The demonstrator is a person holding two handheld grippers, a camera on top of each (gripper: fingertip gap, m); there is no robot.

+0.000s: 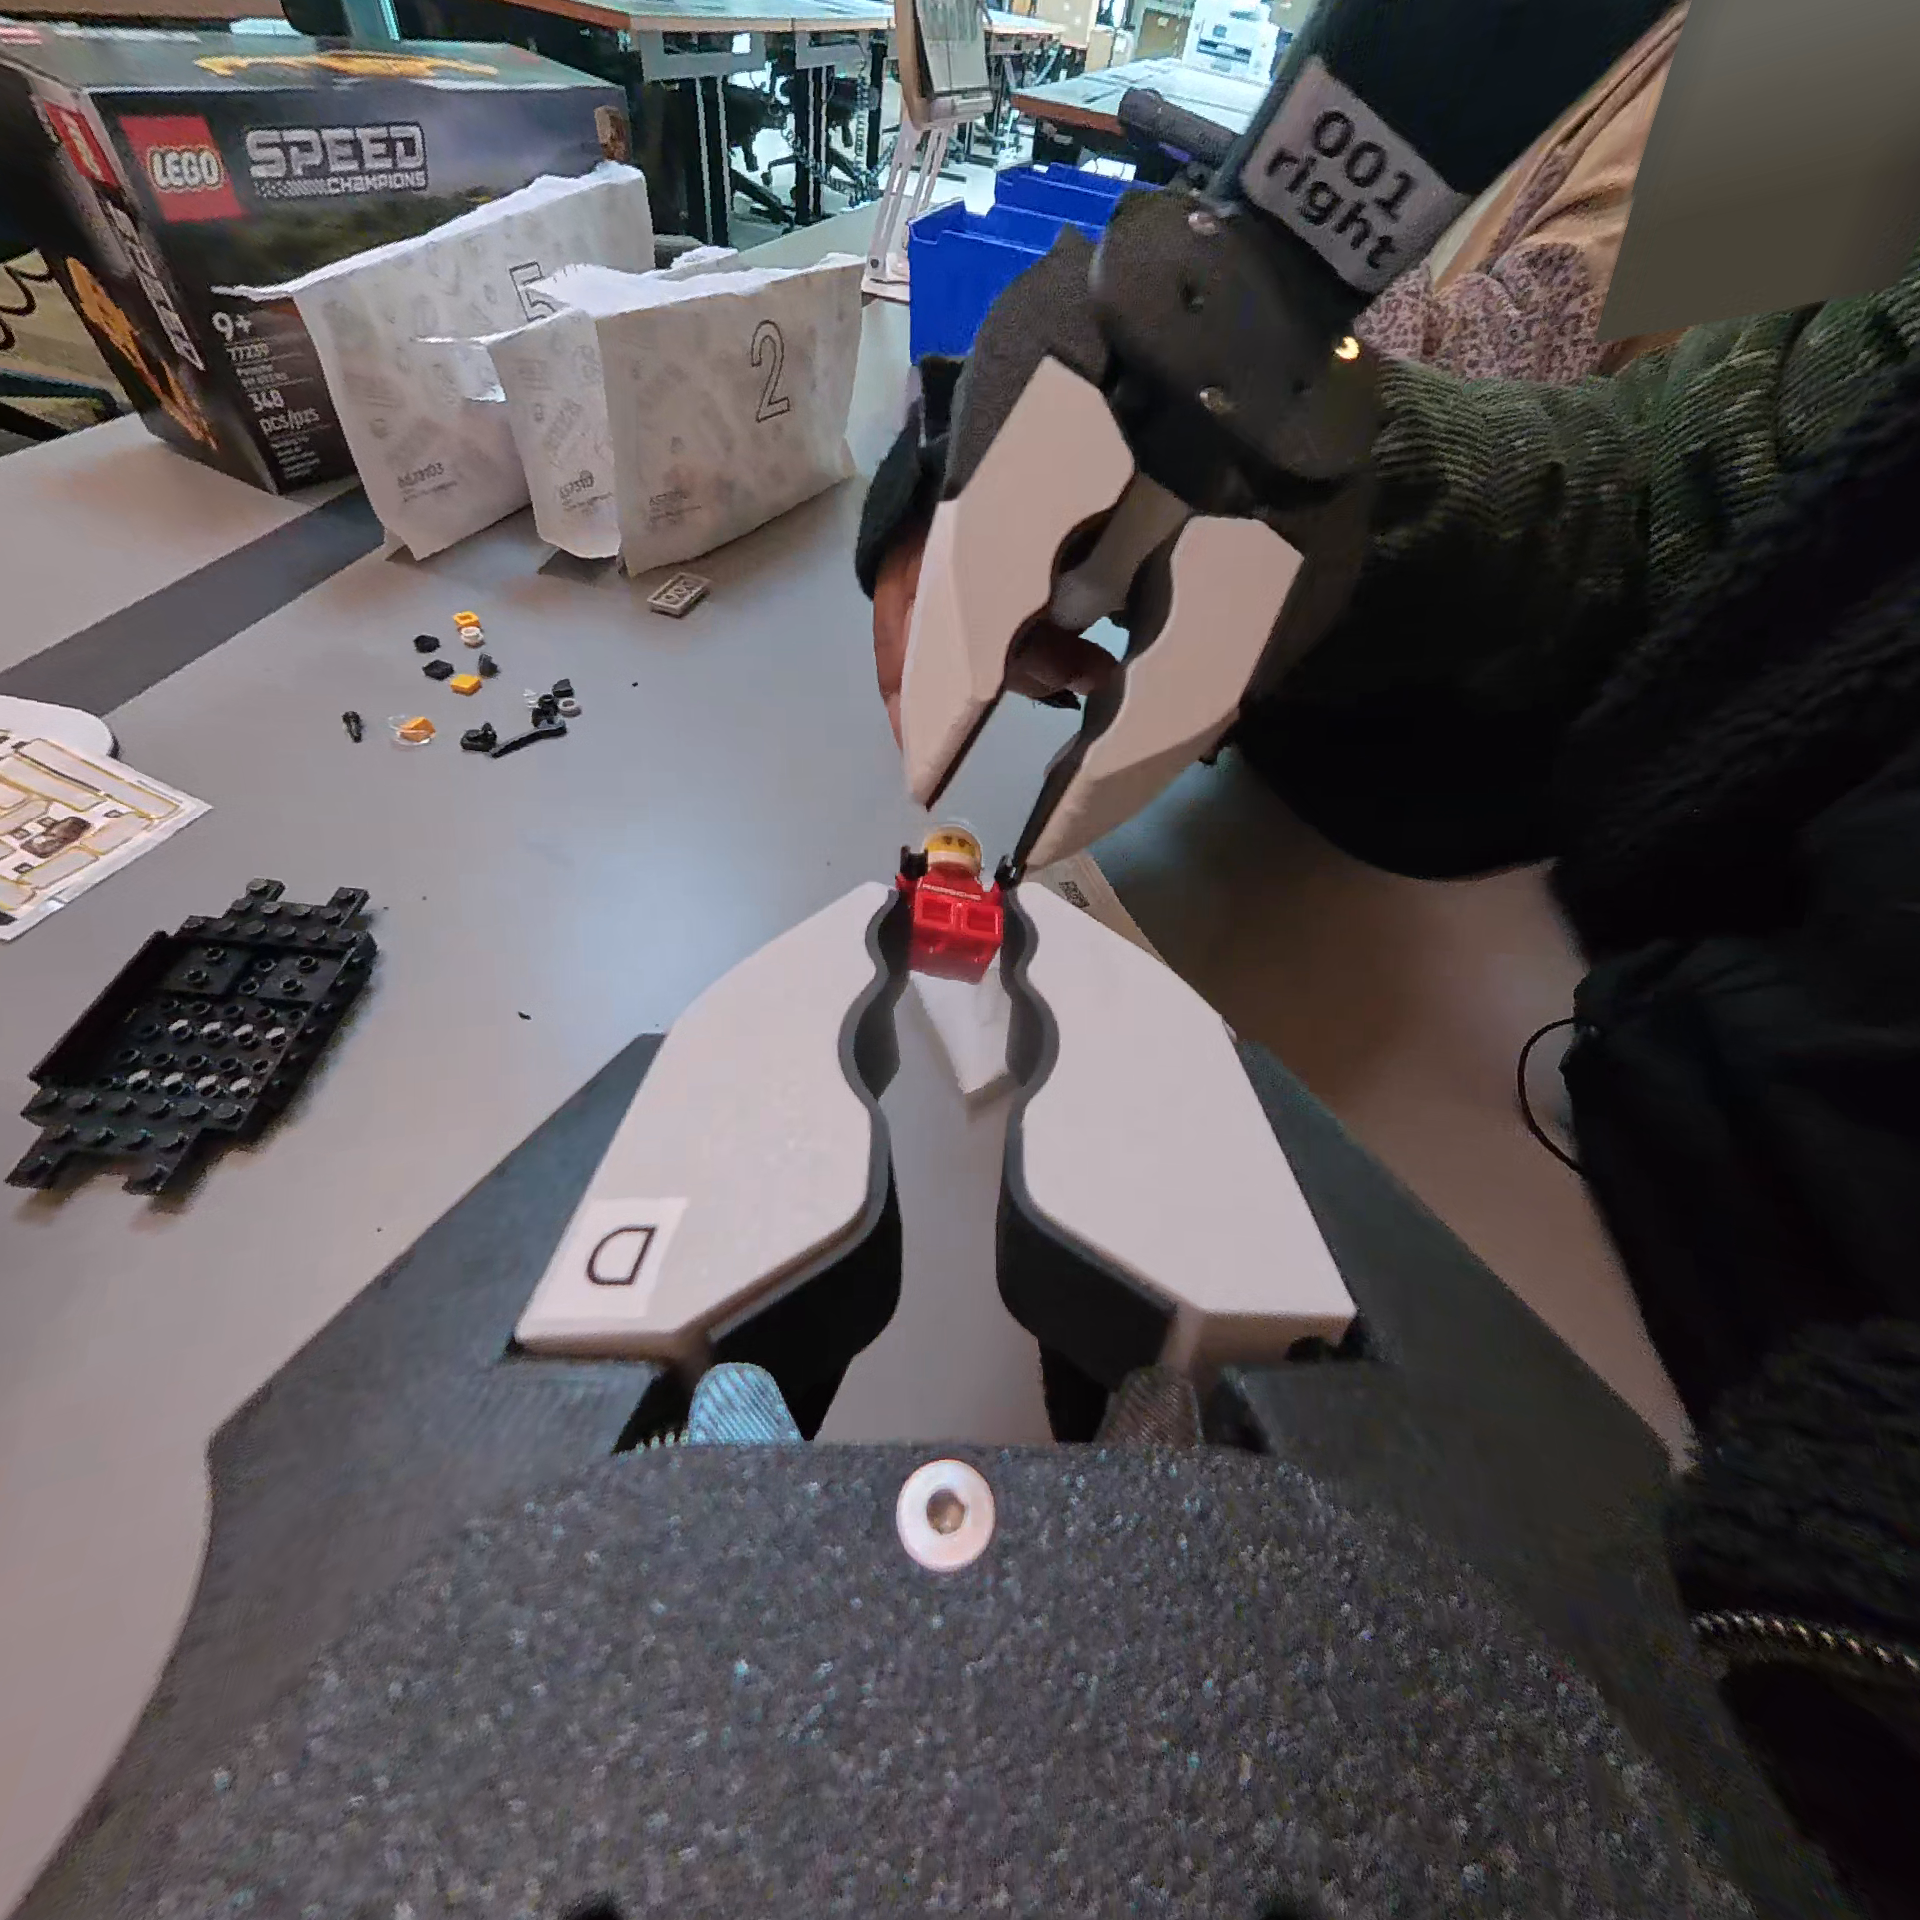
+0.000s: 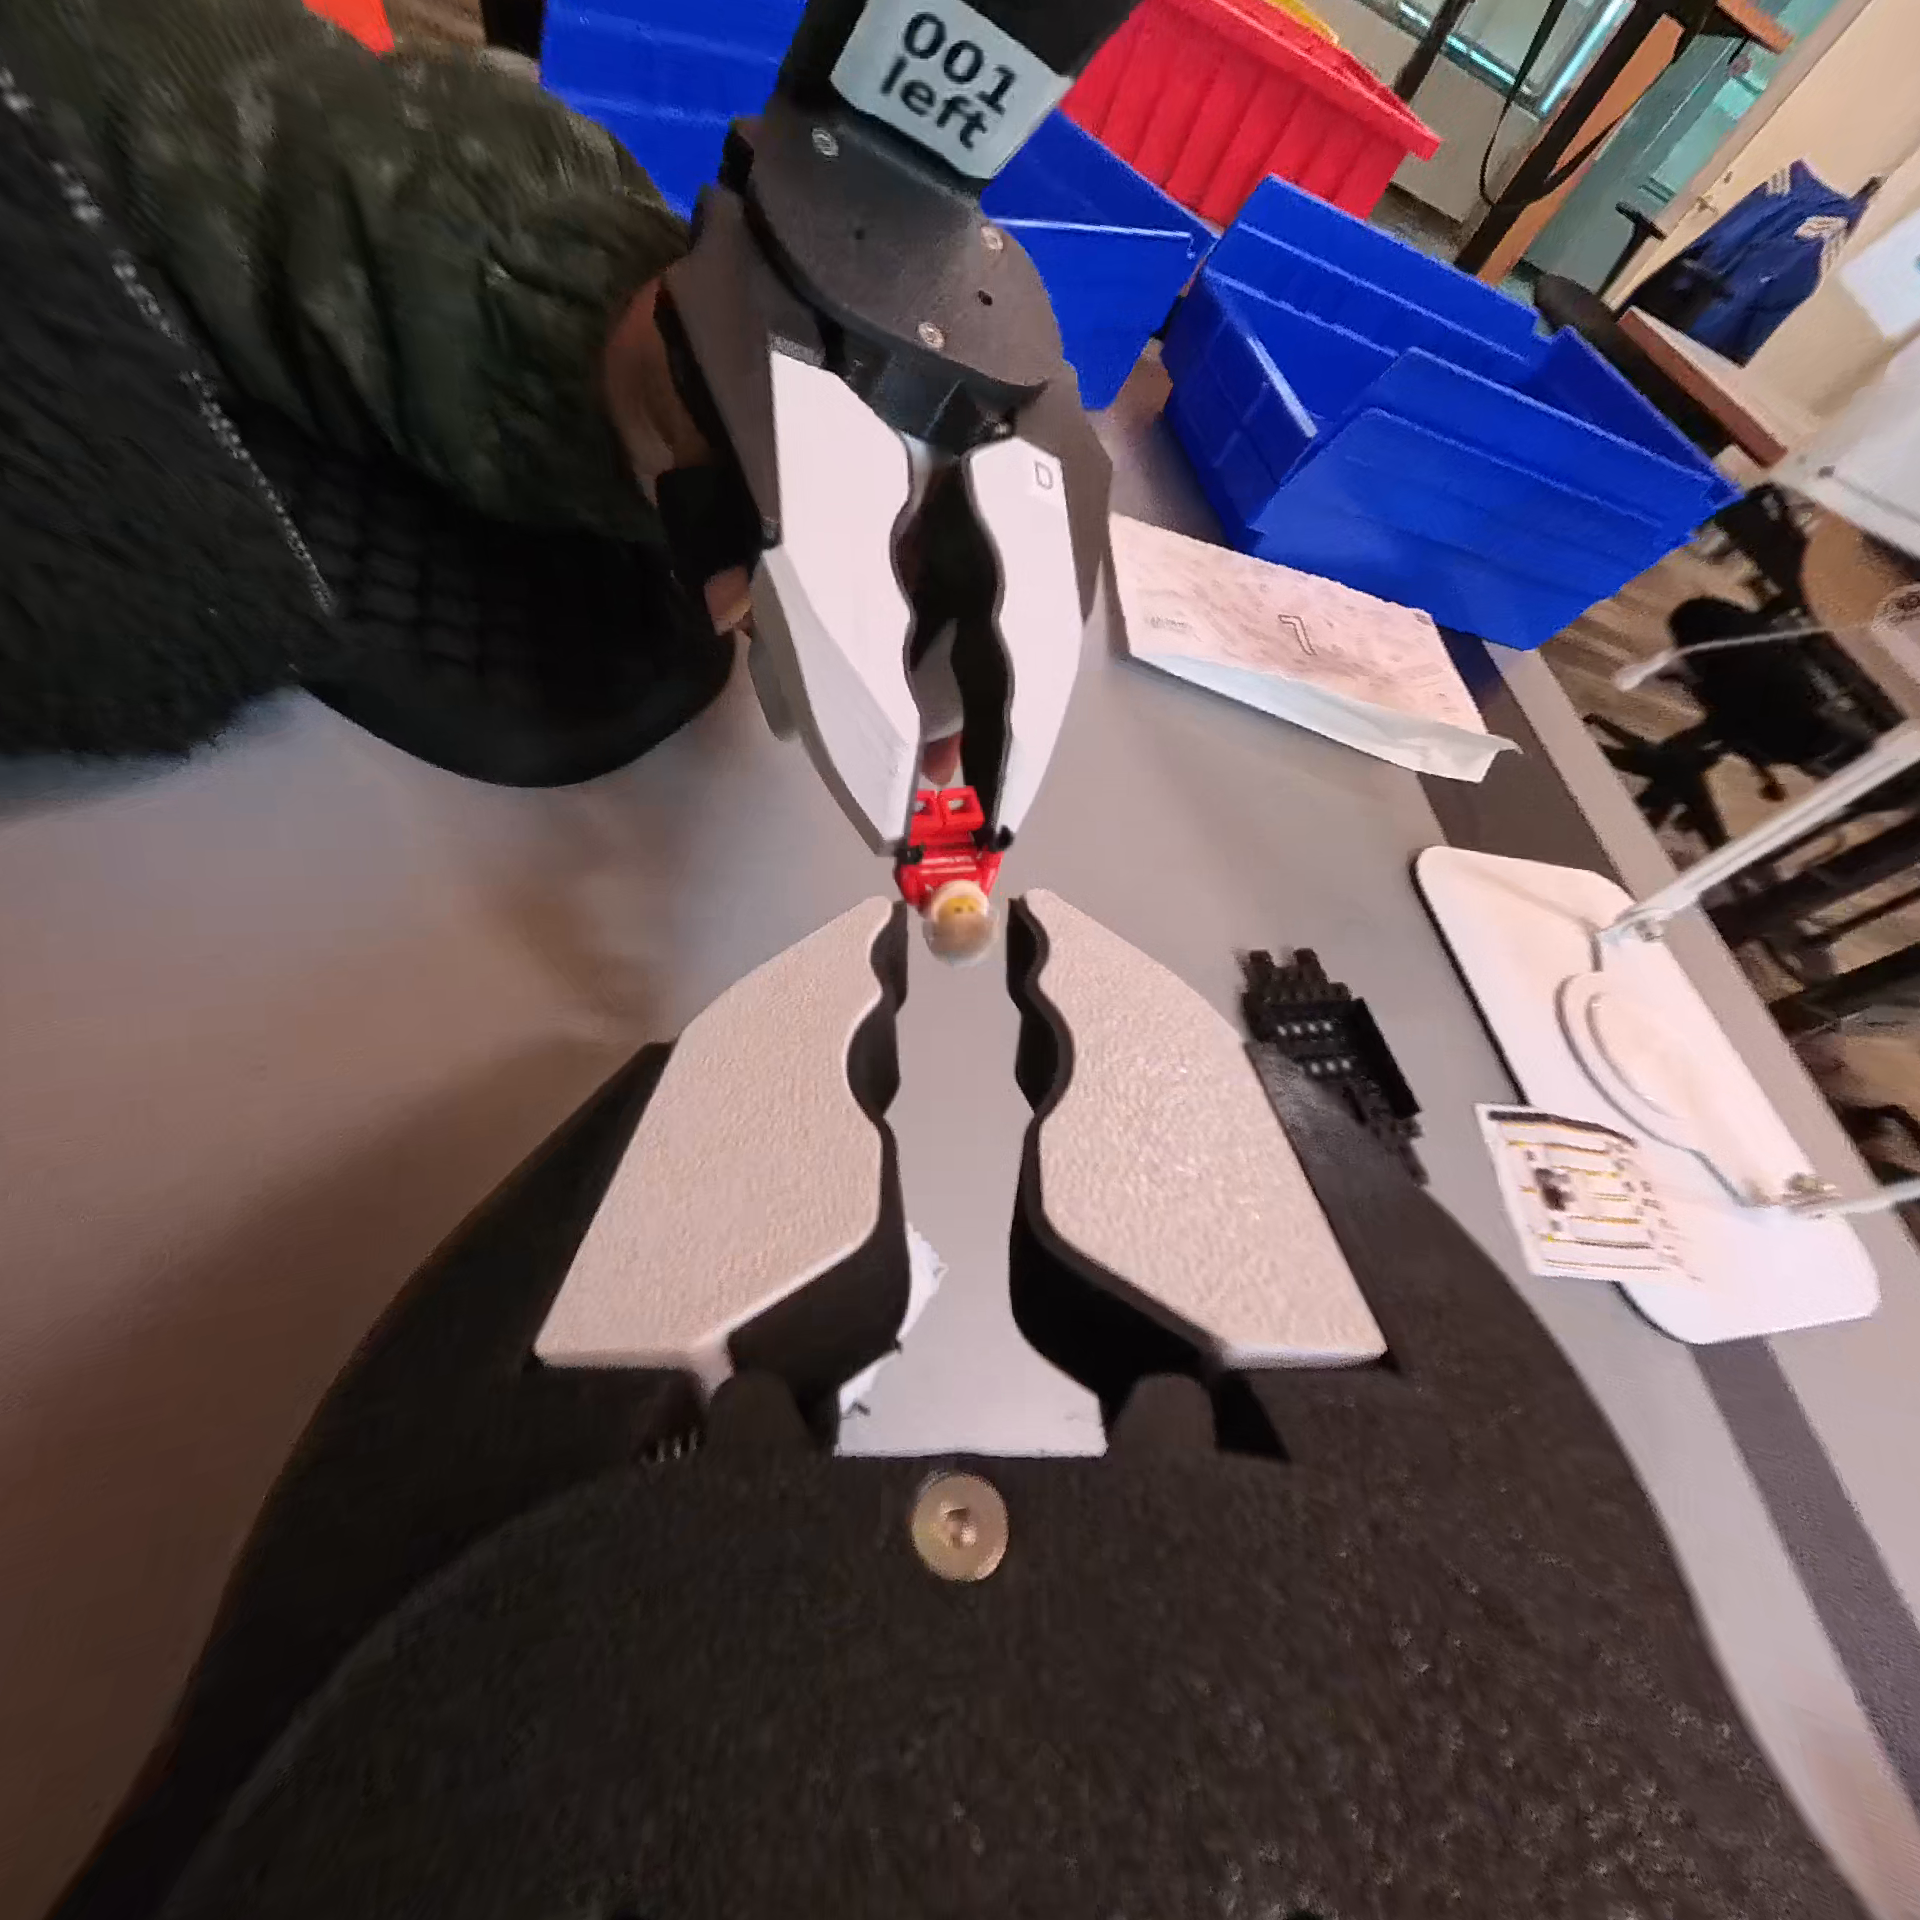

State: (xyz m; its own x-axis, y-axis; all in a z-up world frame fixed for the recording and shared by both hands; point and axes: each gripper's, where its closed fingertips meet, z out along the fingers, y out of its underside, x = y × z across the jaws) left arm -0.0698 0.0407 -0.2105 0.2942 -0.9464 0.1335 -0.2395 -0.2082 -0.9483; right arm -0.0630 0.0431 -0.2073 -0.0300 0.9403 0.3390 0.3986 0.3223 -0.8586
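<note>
Two grippers meet at a red toy figure [image 1: 951,920] above the table [image 1: 644,935]: the left gripper [image 1: 948,914] clamps its legs, the right gripper [image 2: 951,914] spread around its head.

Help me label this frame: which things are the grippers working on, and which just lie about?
In hand: red minifigure, clamped in left gripper; open right gripper at its head.
Lying about: black chassis plate, loose small pieces, paper bags, box, blue bins, sticker sheet.
</note>
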